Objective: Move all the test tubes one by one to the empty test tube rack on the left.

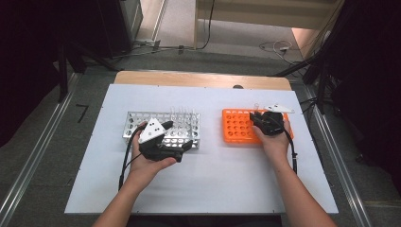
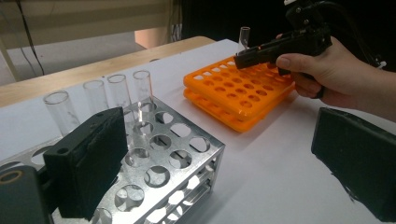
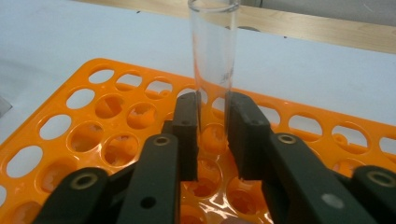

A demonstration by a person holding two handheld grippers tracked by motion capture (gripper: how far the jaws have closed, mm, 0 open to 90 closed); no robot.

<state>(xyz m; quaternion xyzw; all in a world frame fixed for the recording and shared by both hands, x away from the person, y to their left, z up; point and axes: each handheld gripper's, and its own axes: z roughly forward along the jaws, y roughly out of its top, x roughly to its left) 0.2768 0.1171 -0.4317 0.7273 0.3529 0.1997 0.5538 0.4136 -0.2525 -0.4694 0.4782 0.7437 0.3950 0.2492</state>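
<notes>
A clear glass test tube (image 3: pixel 212 51) stands upright between the pads of my right gripper (image 3: pixel 212 135), which is shut on its lower part above the orange rack (image 3: pixel 93 116). From above, the right gripper (image 1: pixel 255 118) sits over the far right of the orange rack (image 1: pixel 236 126). My left gripper (image 2: pixel 219 158) is open with nothing between its jaws, at the near right corner of the metal rack (image 2: pixel 187 154). Several empty glass tubes (image 2: pixel 119 91) stand along the metal rack's far row. In the high view the left gripper (image 1: pixel 187 146) lies just in front of the metal rack (image 1: pixel 163 130).
Both racks rest on a white board (image 1: pixel 213 175) over a wooden table (image 1: pixel 198 78). A gap of bare board separates the two racks. Cables (image 1: pixel 124 161) trail from each gripper toward the person. Dark stands and floor cables lie beyond the table.
</notes>
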